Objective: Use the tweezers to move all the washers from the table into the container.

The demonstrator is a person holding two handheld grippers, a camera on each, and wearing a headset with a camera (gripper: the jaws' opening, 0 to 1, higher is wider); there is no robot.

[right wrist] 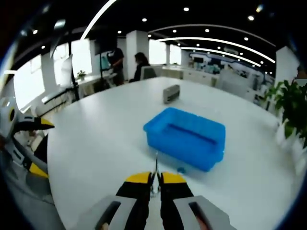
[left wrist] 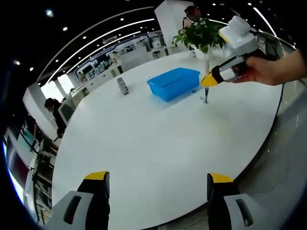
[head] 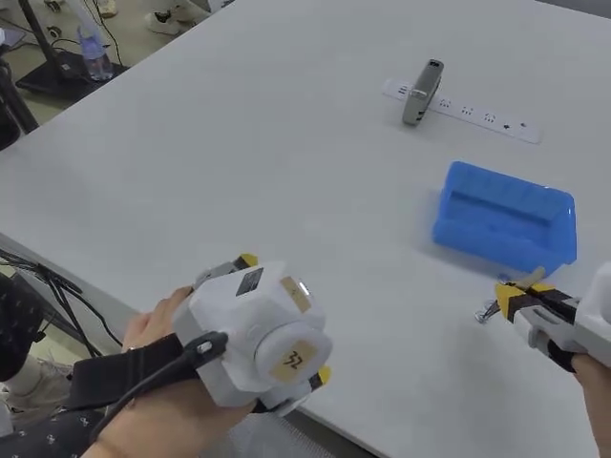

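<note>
The right gripper (right wrist: 155, 178) is clamped narrow on the tweezers (head: 488, 311), which reach forward from between its jaws with their tips down at the tabletop (head: 267, 143), just short of the near wall of the blue container (right wrist: 187, 136). The left gripper (left wrist: 158, 177) hangs with its jaws wide and nothing between them, over the tabletop's near edge and well apart from the work.

In the right gripper view a small round thing (right wrist: 181, 170) lies on the tabletop just beside the container's near wall. It may be a washer, though it is too small to be sure. I cannot tell whether the tweezers' tips hold anything.

The container stands in from the near edge, with a white power strip (head: 477, 114) beyond it towards the far edge. What shows of its floor looks bare, so I judge the task to be at or near its start: picking up and dropping in is still to do.
</note>
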